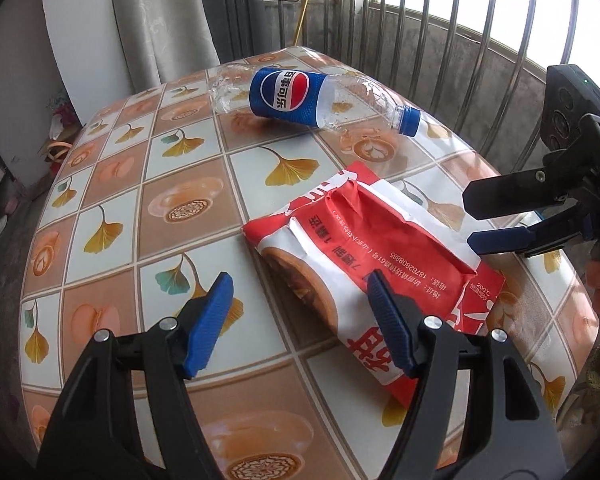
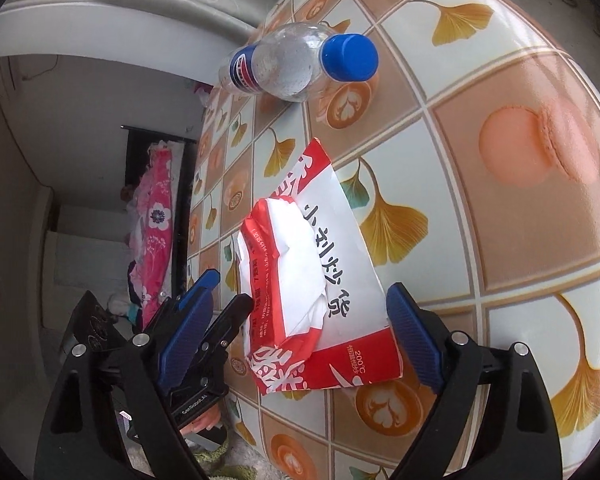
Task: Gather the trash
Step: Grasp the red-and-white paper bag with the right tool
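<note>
- Left wrist view: left gripper is spread, empty, its right finger overlapping the red paper bag; the bottle lies toward the tabletop's far edge.
- Right wrist view: right gripper is spread around the bag's near end, long axis running away; likely nearer.

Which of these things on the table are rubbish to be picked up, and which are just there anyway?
Part of the job:
- empty Pepsi bottle, lying on its side, cap on
- crumpled red and white paper bag
- left hand-held gripper and right hand-held gripper, both open

Just there:
- table with its patterned cloth
- curtain
- window bars
</note>
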